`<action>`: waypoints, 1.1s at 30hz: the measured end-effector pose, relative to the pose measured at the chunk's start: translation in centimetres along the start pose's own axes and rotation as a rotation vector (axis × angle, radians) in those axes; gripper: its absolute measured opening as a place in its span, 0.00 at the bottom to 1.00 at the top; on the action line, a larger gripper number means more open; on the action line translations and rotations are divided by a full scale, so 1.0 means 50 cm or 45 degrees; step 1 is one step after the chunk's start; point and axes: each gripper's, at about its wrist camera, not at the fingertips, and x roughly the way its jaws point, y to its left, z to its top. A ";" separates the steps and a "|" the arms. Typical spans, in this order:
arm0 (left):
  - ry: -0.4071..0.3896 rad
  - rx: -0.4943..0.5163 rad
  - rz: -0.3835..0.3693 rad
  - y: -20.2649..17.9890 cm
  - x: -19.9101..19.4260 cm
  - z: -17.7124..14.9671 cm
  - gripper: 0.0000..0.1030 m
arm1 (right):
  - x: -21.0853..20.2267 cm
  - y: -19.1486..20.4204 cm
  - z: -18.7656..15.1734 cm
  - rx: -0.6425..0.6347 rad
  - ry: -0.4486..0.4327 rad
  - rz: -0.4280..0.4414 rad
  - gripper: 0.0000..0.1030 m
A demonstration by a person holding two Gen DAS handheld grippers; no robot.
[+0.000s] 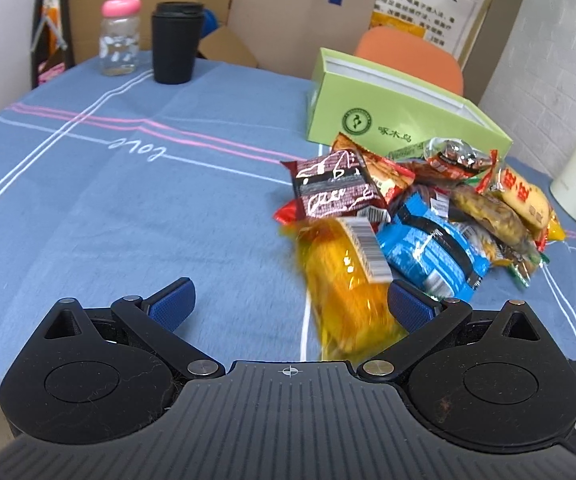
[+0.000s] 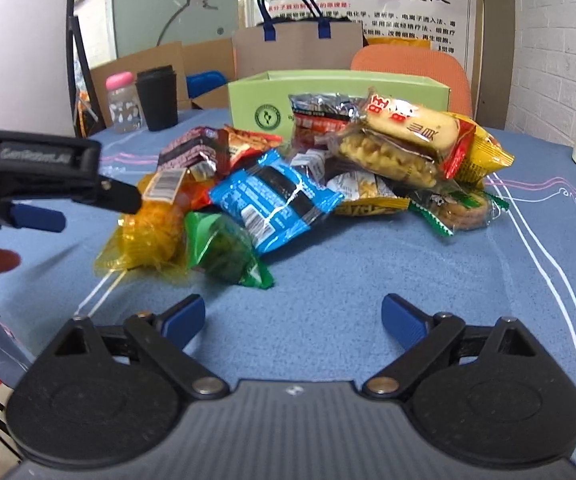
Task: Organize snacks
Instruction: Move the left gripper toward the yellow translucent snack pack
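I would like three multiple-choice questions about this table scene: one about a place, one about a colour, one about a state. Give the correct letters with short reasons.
1. Where does the green box stand relative to the snack pile?
A. behind the pile
B. in front of the pile
C. on top of the pile

2. What colour is the lid of the clear jar?
A. blue
B. pink
C. black

3. In what state is the right gripper?
A. shut on a packet
B. shut on nothing
C. open with nothing between its fingers

Answers:
1. A, the right wrist view shows the box on the far side of the packets.
2. B, the cap is pink, beside the black cup.
3. C, its blue pads stand wide apart over bare tablecloth.
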 end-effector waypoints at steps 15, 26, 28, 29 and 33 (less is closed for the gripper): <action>0.025 -0.028 -0.018 0.069 0.034 0.095 0.90 | 0.024 0.099 0.081 -0.105 0.082 0.586 0.92; 0.132 -0.021 -0.161 0.042 0.064 0.086 0.89 | 0.027 0.041 0.096 -0.098 0.071 0.354 0.92; 0.154 -0.009 -0.189 0.033 0.064 0.082 0.89 | 0.033 0.077 0.094 -0.162 0.081 0.442 0.92; 0.160 0.001 -0.190 0.029 0.065 0.080 0.89 | 0.036 0.091 0.090 -0.188 0.087 0.452 0.91; 0.169 0.035 -0.168 0.025 0.065 0.070 0.88 | 0.056 0.124 0.092 -0.242 0.093 0.447 0.91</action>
